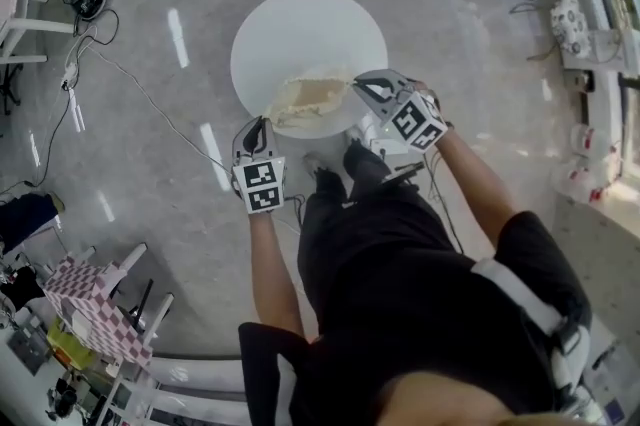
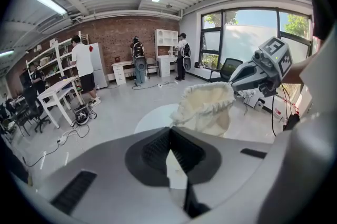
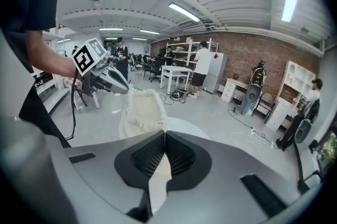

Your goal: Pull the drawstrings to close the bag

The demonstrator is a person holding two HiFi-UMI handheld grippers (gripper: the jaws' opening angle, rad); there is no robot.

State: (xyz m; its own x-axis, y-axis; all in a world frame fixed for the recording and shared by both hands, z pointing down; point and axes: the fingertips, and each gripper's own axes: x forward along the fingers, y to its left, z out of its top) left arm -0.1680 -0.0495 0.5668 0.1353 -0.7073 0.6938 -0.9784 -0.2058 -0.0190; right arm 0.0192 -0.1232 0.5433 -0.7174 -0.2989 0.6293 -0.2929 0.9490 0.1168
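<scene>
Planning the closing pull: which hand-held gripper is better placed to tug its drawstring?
Left, narrowly. The left hand-held gripper and right hand-held gripper are each shut on a drawstring of the bag; the left arm is tucked in, likely leaving more outward room.

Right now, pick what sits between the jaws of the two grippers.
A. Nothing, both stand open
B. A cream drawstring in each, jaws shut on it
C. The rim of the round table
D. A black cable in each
B: in the left gripper view the left gripper has its jaws together on a cream drawstring, and in the right gripper view the right gripper likewise clamps its own cream cord.
</scene>
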